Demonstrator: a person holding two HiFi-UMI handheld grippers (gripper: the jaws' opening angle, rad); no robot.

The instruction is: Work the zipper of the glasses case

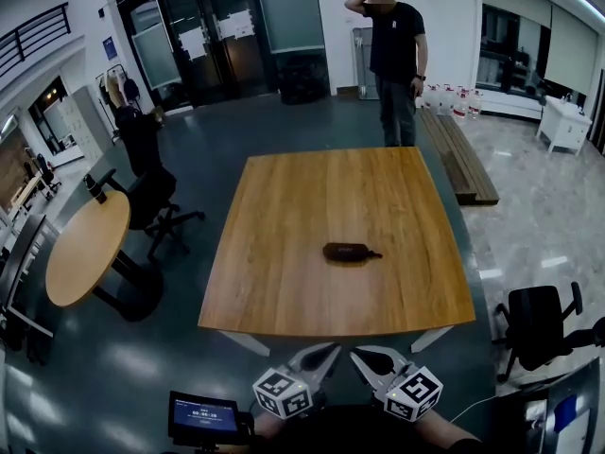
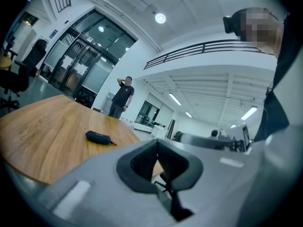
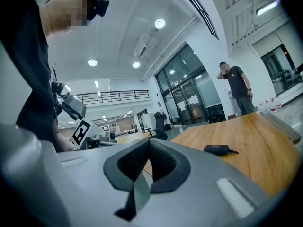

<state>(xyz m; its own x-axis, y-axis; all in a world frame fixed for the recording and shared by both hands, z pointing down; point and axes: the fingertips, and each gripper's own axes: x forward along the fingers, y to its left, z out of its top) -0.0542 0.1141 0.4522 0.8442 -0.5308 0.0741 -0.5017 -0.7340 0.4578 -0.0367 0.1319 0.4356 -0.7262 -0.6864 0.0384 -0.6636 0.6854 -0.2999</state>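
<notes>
Two tongs, both shut and empty, glasses case (image 1: 350,252) lying untouched on the surface (image 1: 284,282)
Left tongs (image 1: 326,351) are pinched closed on nothing, hanging just off the near edge of the wooden surface. The dark case lies near the middle, little tail sticking out to the right, well apart from both. Right tongs (image 1: 364,356) sit just beside the left ones, closed on nothing too.

Bright ceiling lights (image 2: 160,18), fisheye-warped edges, dark vignetted corners
</notes>
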